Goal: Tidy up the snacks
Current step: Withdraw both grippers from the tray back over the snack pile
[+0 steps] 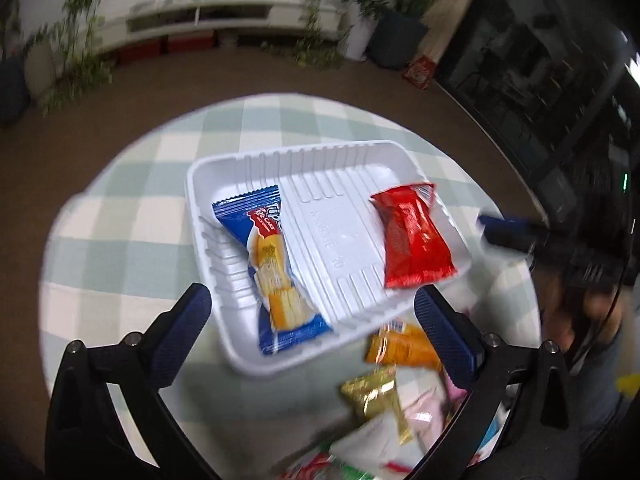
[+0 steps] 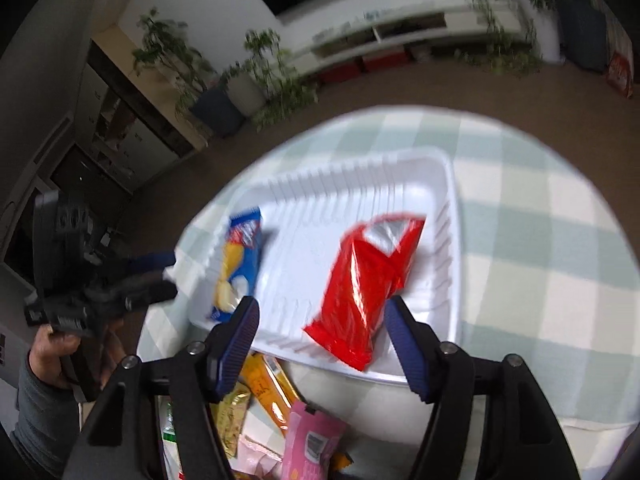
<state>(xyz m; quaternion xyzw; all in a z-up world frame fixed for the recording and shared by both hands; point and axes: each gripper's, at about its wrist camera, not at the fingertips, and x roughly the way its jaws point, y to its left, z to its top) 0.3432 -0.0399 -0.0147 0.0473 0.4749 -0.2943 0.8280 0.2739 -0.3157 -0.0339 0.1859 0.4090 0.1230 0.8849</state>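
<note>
Both jaws spread, empty: left gripper, right gripper over white tray. Red packet, blue packet inside; loose snacks beside, blurred. Next, probably: pick another.

Checked tablecloth, potted plants and white shelf beyond.

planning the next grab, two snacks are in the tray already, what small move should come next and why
Probably lower the open left hand-held gripper toward the orange packet lying just outside the white tray. Both hand-held grippers are empty, the blue packet and red packet already lie in the tray, and the orange one is the loose snack closest to its near rim.
</note>
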